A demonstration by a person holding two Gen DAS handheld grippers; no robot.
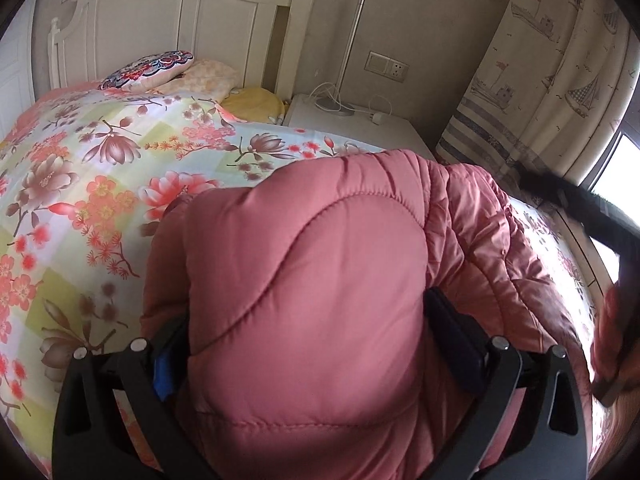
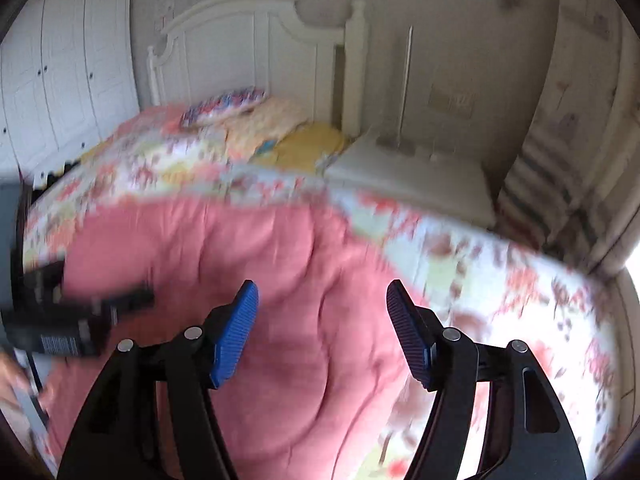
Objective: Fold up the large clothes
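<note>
A pink quilted puffer jacket (image 1: 312, 280) lies bunched on the floral bedspread (image 1: 80, 184). In the left wrist view a thick fold of it fills the space between the two fingers of my left gripper (image 1: 316, 344), which is shut on it; the fingertips are hidden by the padding. In the blurred right wrist view the jacket (image 2: 248, 264) lies spread below my right gripper (image 2: 322, 312), whose blue pads (image 2: 236, 336) stand wide apart and hold nothing. The left gripper (image 2: 72, 320) shows there at the left edge on the jacket.
A white headboard (image 1: 180, 20), patterned cushion (image 1: 148, 68) and pillows sit at the bed's far end. A white nightstand (image 1: 352, 124) with a lamp and cables stands beside the bed. Sailboat curtains (image 1: 540, 80) and a window are at the right. A white wardrobe (image 2: 60, 72) is at the left.
</note>
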